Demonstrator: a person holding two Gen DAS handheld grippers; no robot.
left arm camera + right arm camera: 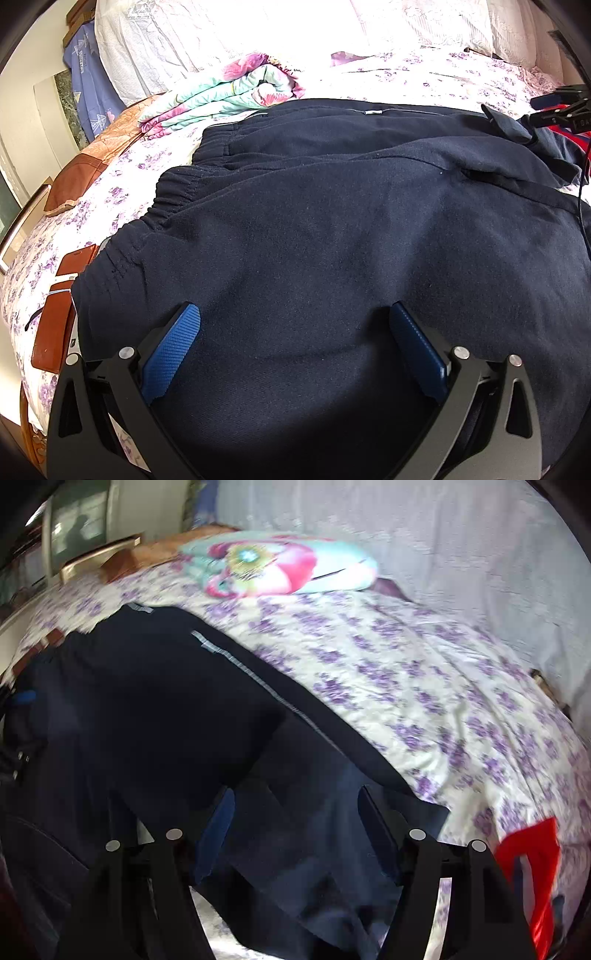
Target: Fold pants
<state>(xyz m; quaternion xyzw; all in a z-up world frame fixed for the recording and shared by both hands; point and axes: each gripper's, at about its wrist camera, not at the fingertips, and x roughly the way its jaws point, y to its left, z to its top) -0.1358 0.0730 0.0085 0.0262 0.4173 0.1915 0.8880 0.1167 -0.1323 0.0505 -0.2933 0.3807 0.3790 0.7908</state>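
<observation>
Dark navy pants point(332, 229) lie spread across a bed w/ a white sheet printed in purple flowers point(122, 184). The elastic waistband point(173, 192) is bunched at the left side of the left wrist view; a thin pale stripe w/ a small silver tag point(373, 112) runs along the far edge of the fabric.

Left gripper point(293, 350): jaws spread wide, angled down over the pants, blue pads point(171, 354) just above or on the cloth; contact can't be told. Nothing is pinched between them.

Right gripper point(295, 834): view is motion-blurred. Jaws stand wide, w/ a loose end of the pants point(303, 849) lying between the fingers; pads don't appear to press on it. In the left wrist view this gripper shows small at the far right edge point(561, 110), near a red-striped item point(569, 134).

At the head of the bed: a folded teal-and-pink floral blanket point(236, 92), beside the pants but apart from them. Pale pillows point(221, 33) behind it.

A brown leather case or wallet point(55, 321) sits at the bed's left edge, partly under the waistband side; can't tell if anything is in it. A bright red object point(535, 878) lies on the sheet at the right of the right wrist view.
</observation>
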